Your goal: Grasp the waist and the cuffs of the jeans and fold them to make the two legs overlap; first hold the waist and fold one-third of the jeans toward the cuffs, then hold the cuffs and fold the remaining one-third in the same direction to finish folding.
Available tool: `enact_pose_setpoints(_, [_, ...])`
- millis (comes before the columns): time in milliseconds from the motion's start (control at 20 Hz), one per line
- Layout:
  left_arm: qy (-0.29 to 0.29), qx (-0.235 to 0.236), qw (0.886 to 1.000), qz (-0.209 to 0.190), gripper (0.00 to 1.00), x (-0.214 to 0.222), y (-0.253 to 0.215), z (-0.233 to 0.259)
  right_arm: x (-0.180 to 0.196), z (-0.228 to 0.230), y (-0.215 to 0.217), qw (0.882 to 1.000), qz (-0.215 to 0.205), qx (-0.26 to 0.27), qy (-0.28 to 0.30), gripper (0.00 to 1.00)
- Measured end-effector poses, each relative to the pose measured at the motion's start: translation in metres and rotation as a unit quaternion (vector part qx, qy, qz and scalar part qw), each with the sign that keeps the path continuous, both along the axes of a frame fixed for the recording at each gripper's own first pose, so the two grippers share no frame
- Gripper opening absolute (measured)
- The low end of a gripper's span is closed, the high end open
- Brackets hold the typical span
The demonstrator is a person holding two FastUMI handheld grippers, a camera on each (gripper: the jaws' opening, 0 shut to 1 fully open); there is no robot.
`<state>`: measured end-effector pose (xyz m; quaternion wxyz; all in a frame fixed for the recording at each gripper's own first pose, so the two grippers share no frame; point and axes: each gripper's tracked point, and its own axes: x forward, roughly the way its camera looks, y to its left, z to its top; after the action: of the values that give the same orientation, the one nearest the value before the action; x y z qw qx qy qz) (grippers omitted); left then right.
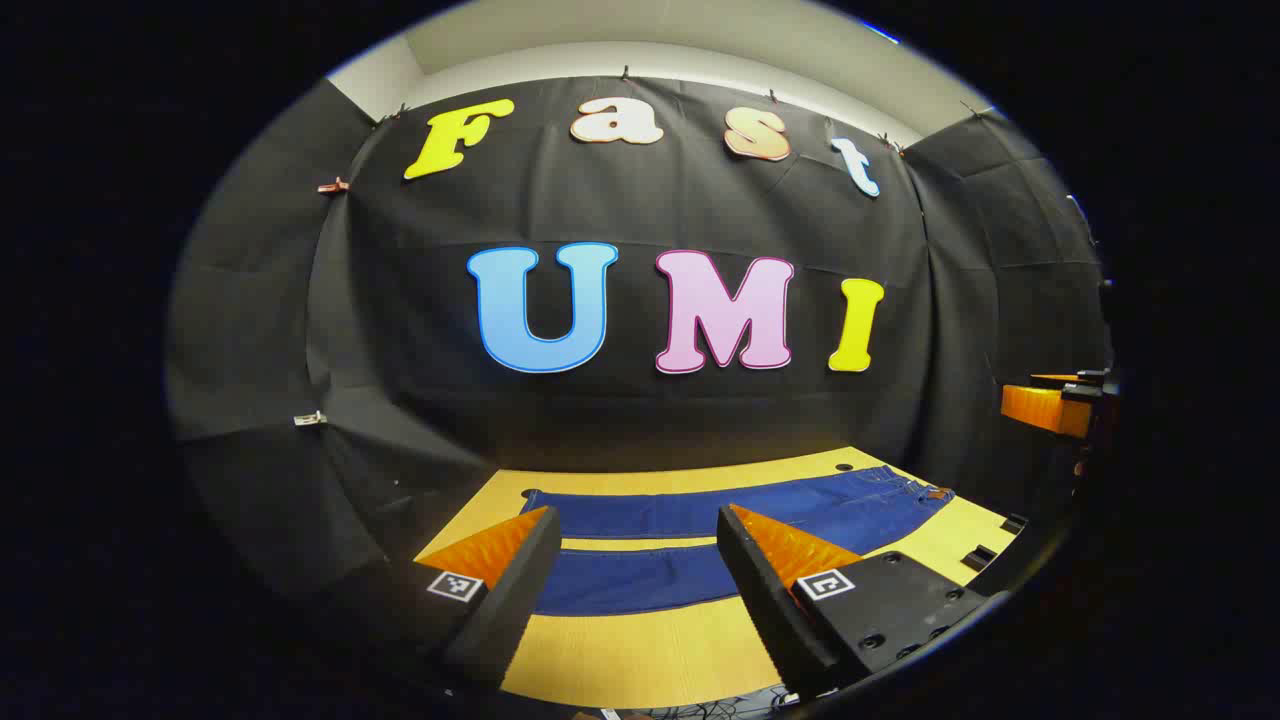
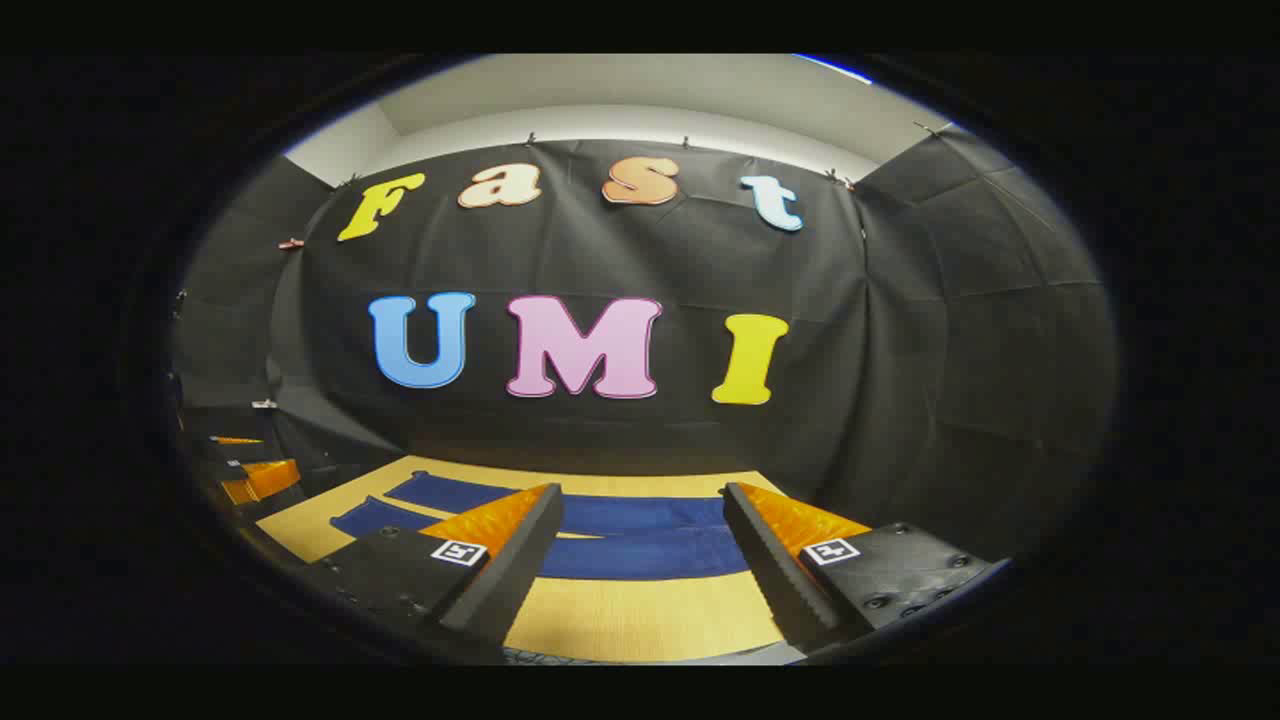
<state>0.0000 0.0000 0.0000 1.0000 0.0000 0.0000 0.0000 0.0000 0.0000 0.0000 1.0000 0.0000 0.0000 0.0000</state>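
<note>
Dark blue jeans (image 1: 800,500) lie flat on the wooden table (image 1: 620,650), legs side by side with a thin gap between them. In the left gripper view the waist (image 1: 905,488) is at the right and the far leg's cuff (image 1: 535,497) at the left. My left gripper (image 1: 635,515) hovers open above the near leg, nothing between its fingers. In the right gripper view the jeans (image 2: 640,555) stretch leftward to the cuffs (image 2: 415,490). My right gripper (image 2: 642,492) also hangs open over them, holding nothing.
The booth's black cloth wall (image 1: 640,420) rises just behind the table's far edge and wraps both sides. The other gripper (image 1: 1045,408) shows at the far right of the left gripper view. At the far left of the right gripper view sits the left gripper (image 2: 255,480).
</note>
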Motion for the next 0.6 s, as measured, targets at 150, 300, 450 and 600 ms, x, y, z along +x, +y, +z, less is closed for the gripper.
enact_pose_setpoints(150, [0.002,0.001,1.0,-0.004,0.98,0.002,-0.004,-0.001,0.0,-0.003,-0.003,1.0,-0.005,0.007,0.002,0.95])
enact_pose_setpoints(300, [0.004,0.002,1.0,0.0,0.98,0.005,-0.004,0.0,0.003,-0.004,-0.006,1.0,-0.006,0.009,0.004,0.95])
enact_pose_setpoints(450, [0.005,0.003,1.0,0.001,0.98,0.012,-0.003,-0.001,0.011,-0.002,-0.008,1.0,-0.008,0.007,0.002,0.95])
enact_pose_setpoints(600, [0.009,-0.003,1.0,0.006,0.98,0.02,0.003,-0.004,0.02,0.0,-0.007,1.0,-0.007,0.011,0.001,0.95])
